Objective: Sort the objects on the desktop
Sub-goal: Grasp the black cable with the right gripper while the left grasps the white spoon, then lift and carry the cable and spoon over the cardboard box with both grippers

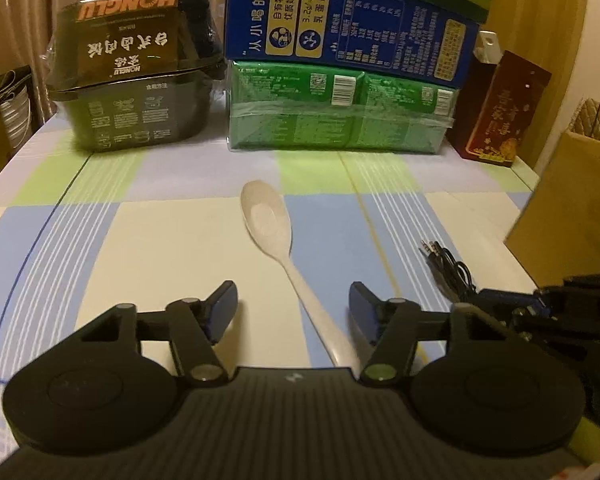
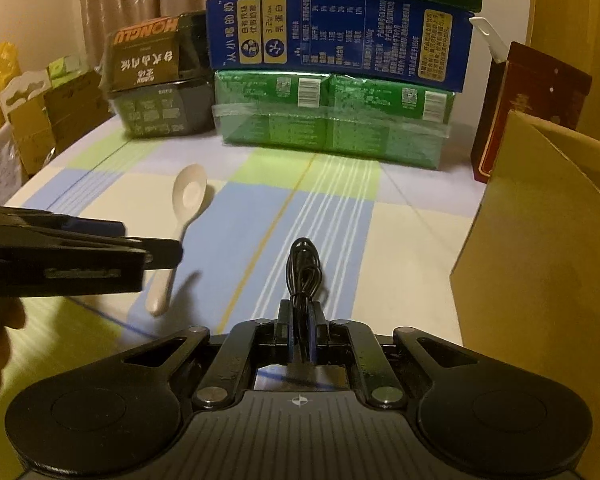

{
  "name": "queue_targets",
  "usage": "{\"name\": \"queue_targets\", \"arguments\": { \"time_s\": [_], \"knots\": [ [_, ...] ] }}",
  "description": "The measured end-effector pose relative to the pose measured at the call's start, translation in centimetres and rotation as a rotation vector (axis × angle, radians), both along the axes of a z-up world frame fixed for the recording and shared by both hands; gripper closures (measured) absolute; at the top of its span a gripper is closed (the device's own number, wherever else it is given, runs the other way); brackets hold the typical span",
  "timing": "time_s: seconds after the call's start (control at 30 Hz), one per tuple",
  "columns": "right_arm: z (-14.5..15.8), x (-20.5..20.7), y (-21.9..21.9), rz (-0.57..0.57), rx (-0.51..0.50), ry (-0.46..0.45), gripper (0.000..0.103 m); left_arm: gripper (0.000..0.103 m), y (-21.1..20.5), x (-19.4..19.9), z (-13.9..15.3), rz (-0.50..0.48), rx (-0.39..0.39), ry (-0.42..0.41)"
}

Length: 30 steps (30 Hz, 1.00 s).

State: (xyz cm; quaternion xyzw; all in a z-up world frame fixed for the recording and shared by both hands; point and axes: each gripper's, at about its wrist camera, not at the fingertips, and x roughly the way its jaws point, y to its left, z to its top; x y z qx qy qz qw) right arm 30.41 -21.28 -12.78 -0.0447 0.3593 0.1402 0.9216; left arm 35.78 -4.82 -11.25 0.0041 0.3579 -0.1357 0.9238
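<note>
Straddling the handle of a pale spoon [image 1: 278,248], the left claw [image 1: 293,306] stands wide open, its blue pads on either side and clear of it. That spoon lies near the middle of the bench [image 1: 172,236], bowl toward the far edge. Beside it, the right claw [image 2: 300,336] is clamped shut on a coiled black cable [image 2: 303,270], whose loop juts forward over the cloth. Along the far edge stand a black meal box [image 1: 136,80], stacked green packs [image 1: 340,120] and a blue milk carton [image 1: 348,28].

The spoon [image 1: 268,224] looked matt plastic; the cable [image 2: 303,272] was glossy rubber at twelve o'clock; the bench [image 1: 160,240] wore smooth checked cloth; the box [image 2: 540,240] was cardboard.
</note>
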Motion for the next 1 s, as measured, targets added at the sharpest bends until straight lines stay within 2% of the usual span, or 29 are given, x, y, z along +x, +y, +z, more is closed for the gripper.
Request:
{"name": "queue_targets", "arguments": {
  "time_s": [0.07, 0.3, 0.4, 0.47, 0.57, 0.77, 1.0],
  "knots": [
    [-0.1, 0.4, 0.1, -0.002, 0.008, -0.003, 0.1, 0.056, -0.1, 0.7, -0.3, 0.004, -0.007, 0.001],
    [-0.2, 1.1, 0.3, -0.015, 0.011, -0.022, 0.1, 0.062, -1.0, 2.8, -1.3, 0.008, -0.002, -0.024],
    [-0.3, 1.1, 0.4, -0.018, 0.007, -0.026, 0.1, 0.074, -1.5, 2.9, -1.4, 0.008, 0.041, -0.041],
    [-0.4, 1.1, 0.4, -0.018, 0.008, -0.026, 0.1, 0.091, -1.5, 2.9, -1.4, 0.011, 0.053, -0.04],
    [-0.4, 1.1, 0.3, -0.019, 0.008, -0.025, 0.1, 0.099, -0.9, 2.6, -1.2, 0.019, 0.04, -0.017],
    [-0.2, 0.6, 0.5, -0.019, 0.018, -0.004, 0.1, 0.1, -0.4, -0.6, -1.0, -0.019, 0.097, 0.004],
    [0.3, -1.7, 0.5, -0.006, 0.05, 0.08, 0.1, 0.1, 0.3, -6.1, -0.4, -0.019, 0.107, 0.076]
  ]
}}
